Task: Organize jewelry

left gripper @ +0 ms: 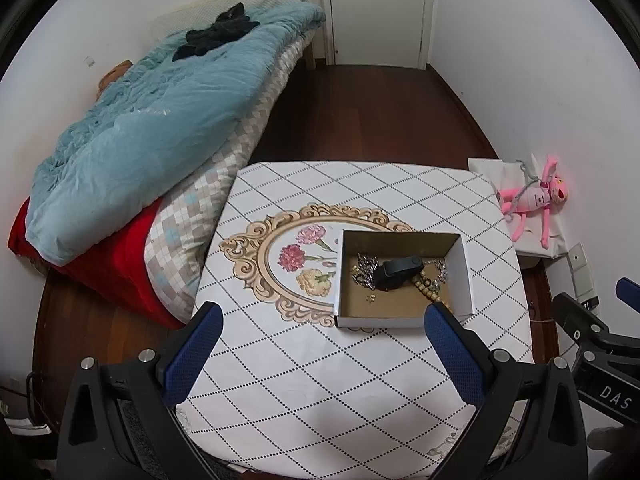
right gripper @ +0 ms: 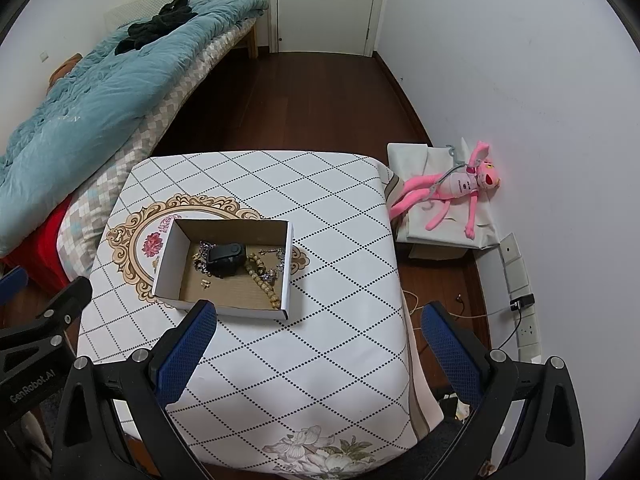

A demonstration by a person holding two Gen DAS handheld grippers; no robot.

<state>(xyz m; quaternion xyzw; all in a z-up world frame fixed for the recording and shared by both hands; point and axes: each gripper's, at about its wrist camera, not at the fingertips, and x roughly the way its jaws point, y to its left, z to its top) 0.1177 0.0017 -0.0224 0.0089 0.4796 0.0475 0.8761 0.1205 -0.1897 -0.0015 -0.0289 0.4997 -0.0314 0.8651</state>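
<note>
Jewelry is gathered in the open white cardboard box (left gripper: pixel 402 280) mid-table; both tongs — left gripper (left gripper: pixel 322 338), right gripper (right gripper: pixel 318 334) — are held apart, empty, near.

Even, soft indoor light, faint shadows, sharp focus, strong fisheye bending and dark vignetted corners.

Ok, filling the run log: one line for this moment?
left gripper open | right gripper open | jewelry in box | table

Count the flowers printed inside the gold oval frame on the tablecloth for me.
3 in the left wrist view: pale pink flower at top, dark pink flower mid-left, yellow flower lowest. The cardboard box overlaps the gold oval frame and may hide more.
</note>
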